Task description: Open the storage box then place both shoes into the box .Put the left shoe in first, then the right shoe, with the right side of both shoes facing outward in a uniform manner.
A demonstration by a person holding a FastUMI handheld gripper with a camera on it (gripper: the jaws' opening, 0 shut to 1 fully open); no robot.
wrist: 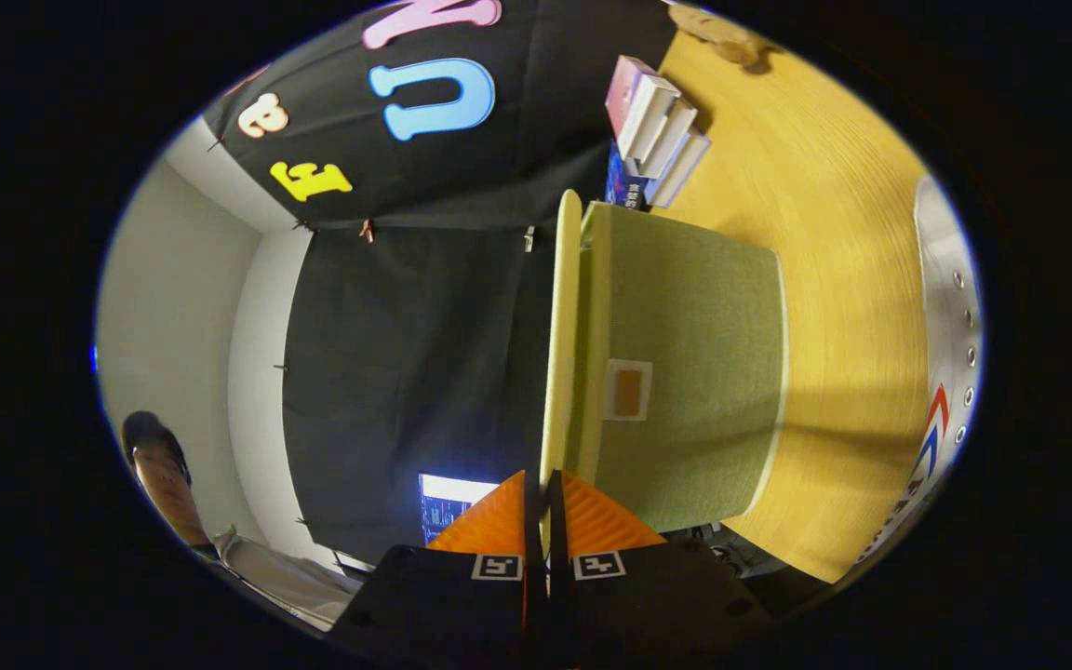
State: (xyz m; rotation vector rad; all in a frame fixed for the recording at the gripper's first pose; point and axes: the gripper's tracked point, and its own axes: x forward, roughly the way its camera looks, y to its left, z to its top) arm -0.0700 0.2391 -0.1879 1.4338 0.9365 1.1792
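The view is rolled on its side. A green fabric storage box (694, 372) with a small orange label (629, 391) stands on the wooden table (852, 279). Its pale flat lid (562, 316) lies along the box's top, and a thin gap shows between the two. My gripper (543, 489) is shut on the lid's near edge, which sits pinched between the two fingers. A white shoe (950, 363) with metal eyelets and red and blue stripes lies on the table in front of the box, cut off by the view.
A stack of white boxes and books (657, 130) stands on the table beside the storage box. A small brown object (722, 37) lies further off. A person (164, 475) and a lit screen (448, 502) are behind the booth's cloth wall.
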